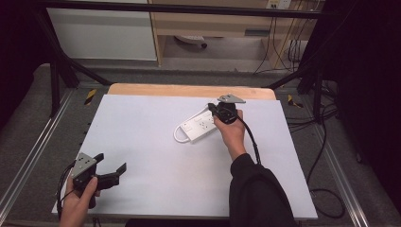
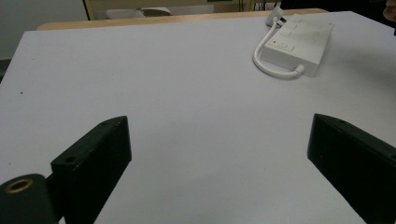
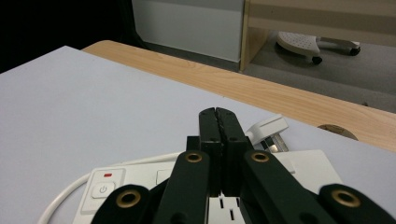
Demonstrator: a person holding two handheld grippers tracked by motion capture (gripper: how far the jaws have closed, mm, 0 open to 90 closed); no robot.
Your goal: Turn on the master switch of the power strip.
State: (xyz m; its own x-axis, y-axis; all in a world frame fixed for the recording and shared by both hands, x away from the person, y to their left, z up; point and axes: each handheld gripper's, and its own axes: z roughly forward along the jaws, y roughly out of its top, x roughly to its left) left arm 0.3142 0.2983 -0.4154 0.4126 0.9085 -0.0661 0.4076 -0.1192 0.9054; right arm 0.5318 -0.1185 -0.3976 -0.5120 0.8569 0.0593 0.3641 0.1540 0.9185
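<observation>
On surface right-centre: white power strip, long axis diagonal, plug past far end. Right tool directly over strip, tips together, nothing between. Left tool apart, empty, well away near-left. Right hand nearer.

Looks like a lab recording rig: black metal frame around white-topped wooden table, loose black cables on grey carpeted floor.

I see the power strip lying on the table, right of centre and toward the far edge, its plug just behind it. My right gripper hangs above its far end; my left gripper sits well apart at the near left corner.
</observation>
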